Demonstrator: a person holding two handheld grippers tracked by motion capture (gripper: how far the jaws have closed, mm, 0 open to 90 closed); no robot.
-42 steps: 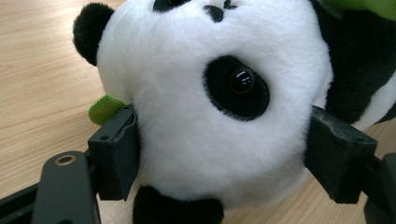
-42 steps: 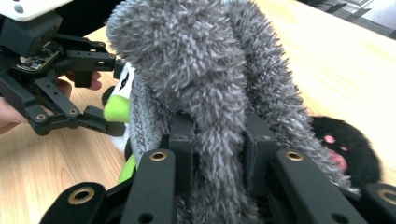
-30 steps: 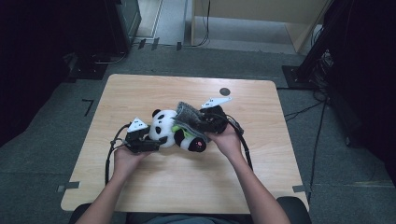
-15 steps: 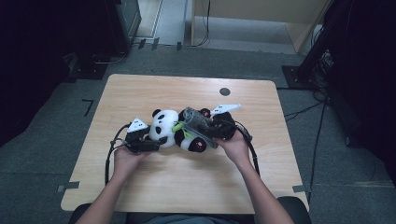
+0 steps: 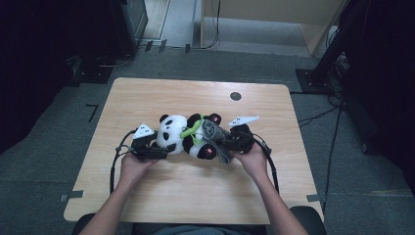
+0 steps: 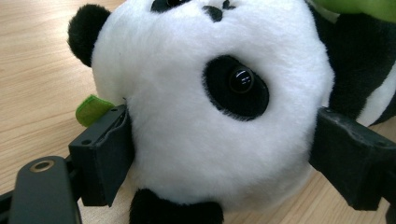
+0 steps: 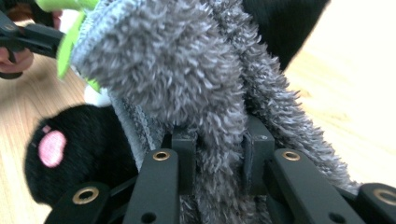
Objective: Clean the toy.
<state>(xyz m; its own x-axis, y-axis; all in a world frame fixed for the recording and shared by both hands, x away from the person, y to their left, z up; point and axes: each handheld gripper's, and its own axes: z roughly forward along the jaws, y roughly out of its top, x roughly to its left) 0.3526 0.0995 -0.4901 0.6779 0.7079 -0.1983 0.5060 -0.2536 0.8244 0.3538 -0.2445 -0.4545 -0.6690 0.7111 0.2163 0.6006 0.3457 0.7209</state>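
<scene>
Grey fleecy cloth [image 7: 205, 107] is pinched between the 2 jaws of the right tool [image 5: 234, 142], which hold a fold of it beside the panda's foot with its pink pad. Next to it, the left tool [image 5: 157, 152] has its jaws spread wide around the head of the plush panda [image 5: 188, 137]; they have just been opening, the pads at the white fur's sides. Farther off, the panda lies on its back mid-tabletop [image 5: 195, 93], the cloth draped over its belly.
</scene>
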